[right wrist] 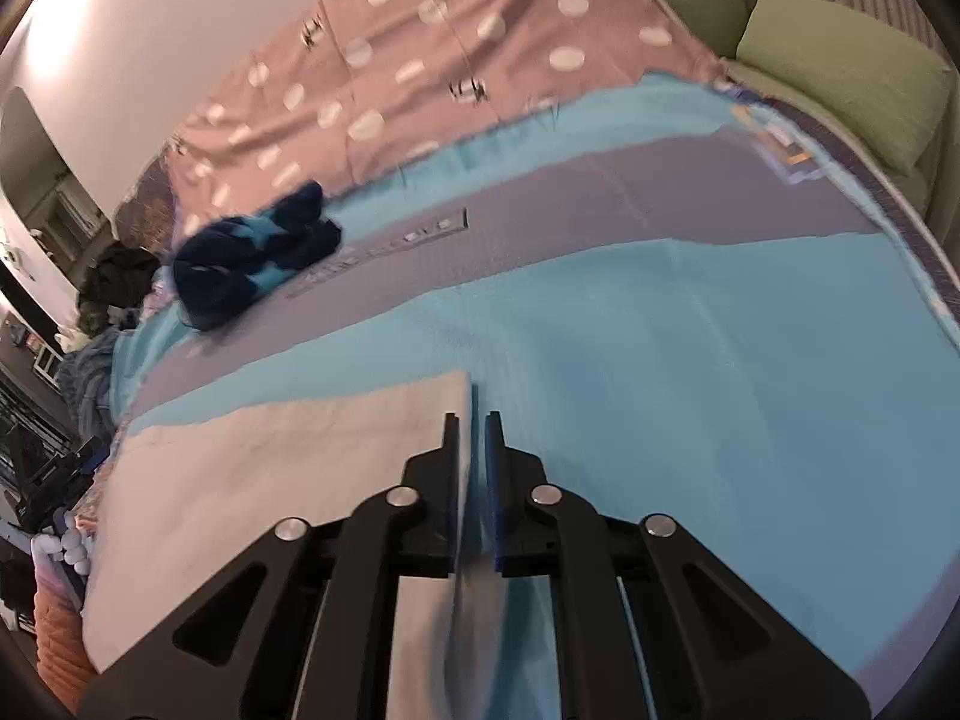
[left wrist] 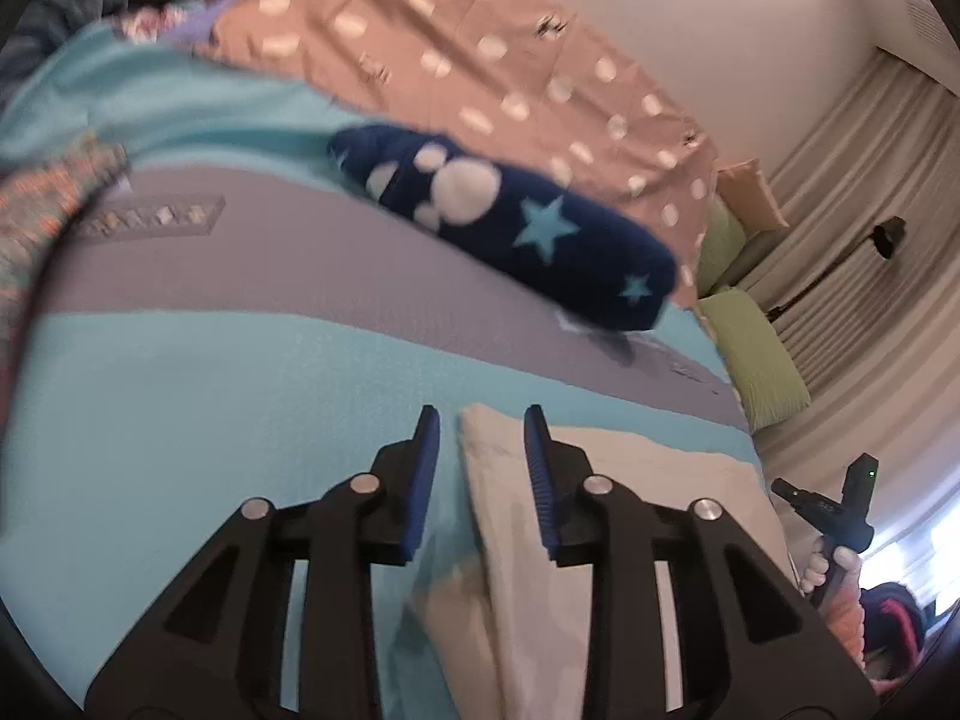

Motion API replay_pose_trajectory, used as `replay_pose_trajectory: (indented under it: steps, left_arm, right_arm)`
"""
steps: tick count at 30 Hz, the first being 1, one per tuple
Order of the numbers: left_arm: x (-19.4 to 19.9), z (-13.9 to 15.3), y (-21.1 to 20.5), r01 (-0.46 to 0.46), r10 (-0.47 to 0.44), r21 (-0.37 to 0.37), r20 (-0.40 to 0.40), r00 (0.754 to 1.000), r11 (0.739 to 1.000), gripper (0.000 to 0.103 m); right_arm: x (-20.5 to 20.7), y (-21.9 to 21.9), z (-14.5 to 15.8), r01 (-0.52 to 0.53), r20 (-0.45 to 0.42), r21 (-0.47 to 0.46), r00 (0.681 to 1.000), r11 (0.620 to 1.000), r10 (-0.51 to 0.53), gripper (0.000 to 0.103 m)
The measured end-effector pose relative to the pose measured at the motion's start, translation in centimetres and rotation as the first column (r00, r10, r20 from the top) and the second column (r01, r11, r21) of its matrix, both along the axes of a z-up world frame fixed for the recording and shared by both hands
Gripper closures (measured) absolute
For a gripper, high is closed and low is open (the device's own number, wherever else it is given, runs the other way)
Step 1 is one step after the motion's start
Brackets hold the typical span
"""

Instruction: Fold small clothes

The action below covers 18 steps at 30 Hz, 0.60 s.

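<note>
Left claw (left wrist: 480, 420) hangs over the bed with its ribbed blue pads partly apart; the near corner of the white cloth (left wrist: 600, 480) lies beneath and between them, not pinched. Right claw (right wrist: 474, 420) has its black arms and blue pads drawn to a narrow slit at the opposite edge of the white cloth (right wrist: 270, 480); whether that edge is caught in the slit cannot be told through the blur. The cloth is a flat, smooth, pale rectangle lying on the turquoise blanket (right wrist: 720, 360), which has a matte weave and a broad grey-lilac band. Beyond the cloth, on that band, lies a plush navy garment (left wrist: 516, 228) with white dots and light-blue stars. Behind it spreads a dusty-pink sheet (left wrist: 480, 48) with white ovals.
</note>
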State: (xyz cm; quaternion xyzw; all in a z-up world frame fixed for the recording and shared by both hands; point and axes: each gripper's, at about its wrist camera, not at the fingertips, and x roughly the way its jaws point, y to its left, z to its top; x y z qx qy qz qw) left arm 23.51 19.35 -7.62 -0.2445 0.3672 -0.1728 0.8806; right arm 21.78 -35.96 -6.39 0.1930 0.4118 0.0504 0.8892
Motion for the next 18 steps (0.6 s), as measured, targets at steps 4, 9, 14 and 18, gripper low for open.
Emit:
replay_pose_trajectory:
  steps: [4, 9, 14, 18]
  left_arm:
    - [-5.0, 3.0, -0.9, 0.046, -0.047, 0.021, 0.056, 0.997, 0.999, 0.063]
    - [-7.9, 3.9, -6.5, 0.182, -0.183, 0.048, 0.039, 0.982, 0.982, 0.052]
    - [-8.3, 4.0, -16.2, 0.392, -0.391, 0.074, -0.029, 0.92, 0.917, 0.052]
    - [-8.4, 4.4, -24.6, 0.546, -0.543, 0.106, -0.064, 0.838, 0.831, 0.052]
  right_arm:
    - [-6.8, -1.0, 2.0, 0.002, 0.043, 0.03, 0.999, 1.0, -0.003, 0.083]
    - [-14.7, -1.9, 0.6, 0.032, 0.003, 0.147, 0.999, 0.989, -0.032, 0.083]
    - [-19.7, -2.1, -1.0, 0.027, 0.002, 0.286, 1.0, 0.958, -0.028, 0.083]
    - [-22.0, -1.6, -1.6, -0.056, 0.047, 0.365, 0.998, 0.929, 0.042, 0.082]
